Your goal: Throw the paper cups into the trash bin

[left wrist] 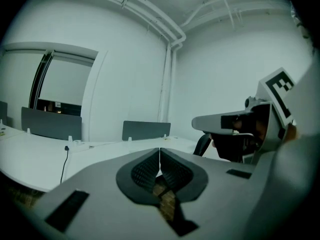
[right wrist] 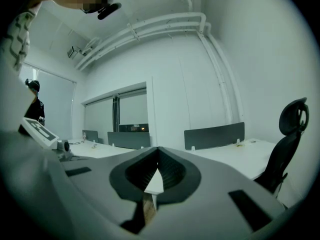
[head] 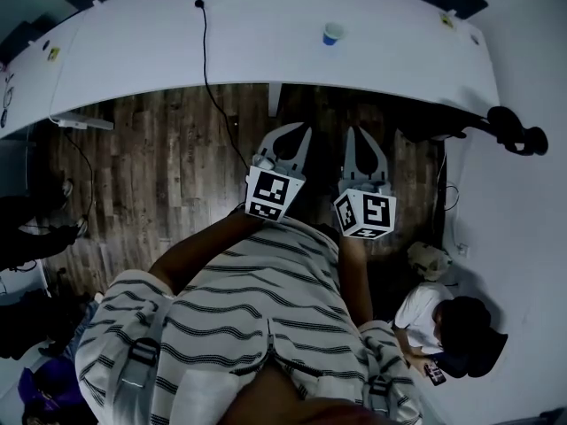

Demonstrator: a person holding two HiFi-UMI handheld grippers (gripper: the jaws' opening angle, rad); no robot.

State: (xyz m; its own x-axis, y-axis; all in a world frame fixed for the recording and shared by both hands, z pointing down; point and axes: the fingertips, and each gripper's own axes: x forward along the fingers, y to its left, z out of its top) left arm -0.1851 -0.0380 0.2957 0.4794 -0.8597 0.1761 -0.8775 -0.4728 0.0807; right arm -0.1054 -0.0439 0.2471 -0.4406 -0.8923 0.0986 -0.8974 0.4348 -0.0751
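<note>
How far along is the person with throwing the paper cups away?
Nothing looks done yet. One blue paper cup stands on the white table, untouched. The left gripper and right gripper are both shut and empty, held over the wooden floor, short of the table. Left to do: pick up the cup and drop it in a trash bin, which no view shows.

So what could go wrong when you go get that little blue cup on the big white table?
The left gripper and right gripper are both shut and empty. Unless they open first, they might knock over the small blue paper cup on the long white table. The thin black cable hanging off the table's edge could snag on the way. No trash bin shows, so it may take some hunting.
</note>
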